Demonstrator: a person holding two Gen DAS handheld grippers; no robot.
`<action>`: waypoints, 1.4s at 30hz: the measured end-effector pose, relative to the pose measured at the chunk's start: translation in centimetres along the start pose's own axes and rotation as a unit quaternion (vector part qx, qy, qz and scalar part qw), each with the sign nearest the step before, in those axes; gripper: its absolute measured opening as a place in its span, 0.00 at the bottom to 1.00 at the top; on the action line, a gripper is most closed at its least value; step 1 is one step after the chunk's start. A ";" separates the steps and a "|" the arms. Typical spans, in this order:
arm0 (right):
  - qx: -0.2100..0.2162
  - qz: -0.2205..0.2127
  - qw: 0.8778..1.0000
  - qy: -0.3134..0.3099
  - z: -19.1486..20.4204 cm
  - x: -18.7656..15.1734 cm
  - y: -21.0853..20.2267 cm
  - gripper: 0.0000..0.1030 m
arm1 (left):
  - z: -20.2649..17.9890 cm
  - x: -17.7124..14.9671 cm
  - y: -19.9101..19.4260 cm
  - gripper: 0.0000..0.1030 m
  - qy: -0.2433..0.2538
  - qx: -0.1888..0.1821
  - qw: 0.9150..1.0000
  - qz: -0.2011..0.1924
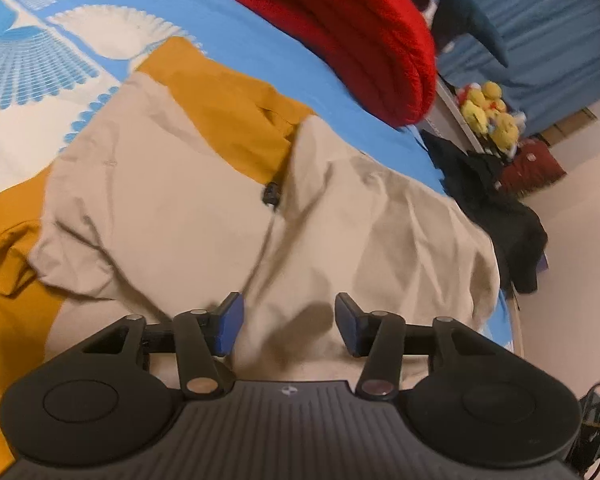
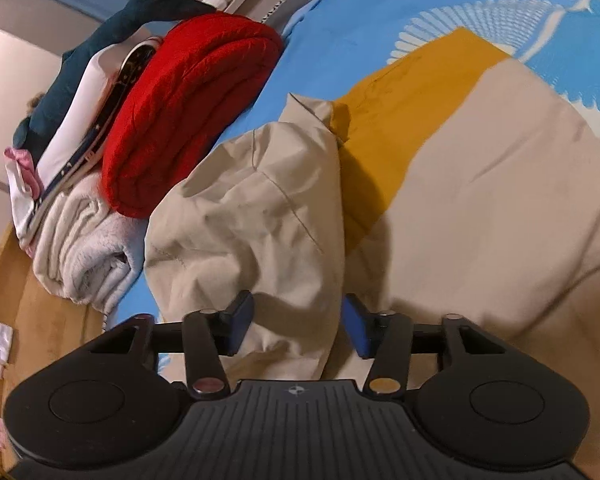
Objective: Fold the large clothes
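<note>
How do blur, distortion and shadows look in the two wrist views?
Left wrist: motion smear across the beige-and-mustard jacket, fisheye bends the bed edge, gripper shadow on the fabric. Right wrist: sharper, the red knit crisp, edges curved, soft shadows beside the folded sleeve.

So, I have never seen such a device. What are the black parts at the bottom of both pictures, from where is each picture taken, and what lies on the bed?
The black parts are handheld grippers, one in each of a person's hands, each with two blue-padded fingers. A camera sits on each gripper and looks forward along its fingers, so each picture shows its own gripper at the bottom edge. One picture comes from the left gripper, the other from the right gripper. Both are open and hold nothing; they hover over a beige and mustard jacket spread on a blue and white patterned bedsheet. A bunched sleeve of the jacket lies before the right gripper. Behind lies a folded red knit garment, and beside it a folded pale fleece.
</note>
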State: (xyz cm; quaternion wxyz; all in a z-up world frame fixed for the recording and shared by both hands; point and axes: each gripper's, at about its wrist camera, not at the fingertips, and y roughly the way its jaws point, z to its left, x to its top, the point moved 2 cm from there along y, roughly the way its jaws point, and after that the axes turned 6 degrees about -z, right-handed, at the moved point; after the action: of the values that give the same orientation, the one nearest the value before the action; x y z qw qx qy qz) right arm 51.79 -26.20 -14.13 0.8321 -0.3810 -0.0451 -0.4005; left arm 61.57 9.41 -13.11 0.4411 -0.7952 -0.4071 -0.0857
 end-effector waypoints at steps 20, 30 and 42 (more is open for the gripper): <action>-0.180 0.074 0.980 -0.041 -2.4 -3.3 -1.5 0.00 | 1.5 -2.7 -0.3 0.00 0.105 0.132 0.984 0.062; -0.051 -0.146 0.976 -0.155 3.6 0.2 -6.7 0.31 | -5.8 -4.7 0.3 0.13 0.229 -0.047 0.972 -0.031; -0.139 -0.028 0.984 -0.112 1.6 -1.3 -3.3 0.31 | -7.2 -5.6 0.7 0.15 0.296 0.085 0.951 -0.022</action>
State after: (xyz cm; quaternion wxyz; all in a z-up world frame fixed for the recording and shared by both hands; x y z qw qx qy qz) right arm 48.98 -25.57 -11.49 0.7494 -0.5339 -0.0923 -0.3805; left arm 59.99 0.45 -12.08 0.6056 -0.6845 -0.2812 -0.2926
